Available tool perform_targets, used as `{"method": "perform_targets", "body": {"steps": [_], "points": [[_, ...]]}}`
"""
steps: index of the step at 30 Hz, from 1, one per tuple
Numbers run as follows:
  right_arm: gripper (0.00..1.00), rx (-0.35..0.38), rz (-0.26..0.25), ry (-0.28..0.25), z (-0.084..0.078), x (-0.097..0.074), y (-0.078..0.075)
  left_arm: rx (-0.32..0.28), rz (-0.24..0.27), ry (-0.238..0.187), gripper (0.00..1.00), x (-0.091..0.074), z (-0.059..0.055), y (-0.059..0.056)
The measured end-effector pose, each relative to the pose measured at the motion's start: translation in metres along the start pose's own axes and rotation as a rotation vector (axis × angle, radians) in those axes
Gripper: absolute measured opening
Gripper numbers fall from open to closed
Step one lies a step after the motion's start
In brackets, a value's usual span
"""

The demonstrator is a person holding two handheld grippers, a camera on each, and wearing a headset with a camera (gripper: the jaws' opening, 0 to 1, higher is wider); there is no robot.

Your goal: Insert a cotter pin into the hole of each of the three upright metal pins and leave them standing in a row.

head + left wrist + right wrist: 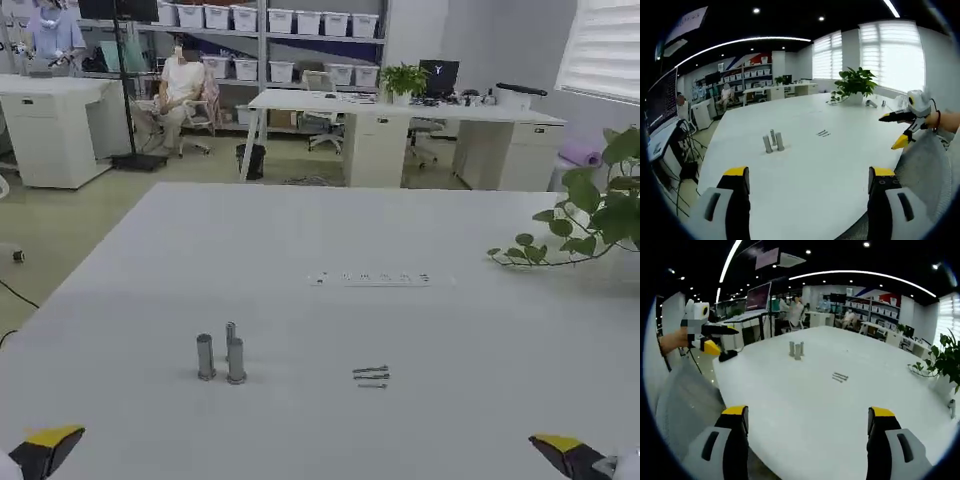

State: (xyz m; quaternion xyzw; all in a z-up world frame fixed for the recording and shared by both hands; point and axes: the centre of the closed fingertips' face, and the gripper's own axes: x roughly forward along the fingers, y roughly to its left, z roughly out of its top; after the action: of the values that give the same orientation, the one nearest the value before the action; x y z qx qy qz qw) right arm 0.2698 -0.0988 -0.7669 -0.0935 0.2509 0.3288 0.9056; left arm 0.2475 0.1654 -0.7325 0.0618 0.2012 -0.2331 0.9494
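Pins [222, 358], three upright and bunched close, stand on the white table [450, 330] well ahead of both tongs, toward the left gripper [808, 172]. Three cotter pins [371, 376] lie flat, apart from them, ahead of the right gripper [808, 412]. Both tongs are spread wide and hold nothing. The head view cuts them off to yellow tips, and the pins' holes are too small to see.

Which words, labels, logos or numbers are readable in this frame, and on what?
"Y": white mark on the back of the dark monitor.
White strip: markings too small to read.
Hanging sign: blurred, unreadable.
Storage bins on the shelves: labels too small to read.
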Motion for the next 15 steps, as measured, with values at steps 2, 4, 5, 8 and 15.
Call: {"method": "perform_targets", "body": {"steps": [2,4,5,8,15], "points": [[1.00,-0.002,-0.001,0.001,0.0002,-0.0001,-0.0003,-0.001,-0.001,0.000,0.95,0.0003,0.0000,0.0003],[1.00,-0.002,-0.002,0.002,0.0002,0.0001,-0.0007,0.001,0.000,-0.002,0.94,0.0006,0.0003,0.0006],[1.00,0.000,-0.003,0.003,0.0001,0.0003,-0.0011,0.002,-0.003,-0.002,0.94,0.0008,0.0007,-0.0002],[1.00,0.000,-0.006,0.000,0.0009,0.0006,-0.0027,0.001,-0.006,0.000,0.93,0.0011,0.0010,-0.0009],[0.99,0.009,-0.001,-0.007,0.0014,0.0006,-0.0017,-0.005,-0.001,-0.003,0.92,0.0016,0.0024,0.0002]]}}
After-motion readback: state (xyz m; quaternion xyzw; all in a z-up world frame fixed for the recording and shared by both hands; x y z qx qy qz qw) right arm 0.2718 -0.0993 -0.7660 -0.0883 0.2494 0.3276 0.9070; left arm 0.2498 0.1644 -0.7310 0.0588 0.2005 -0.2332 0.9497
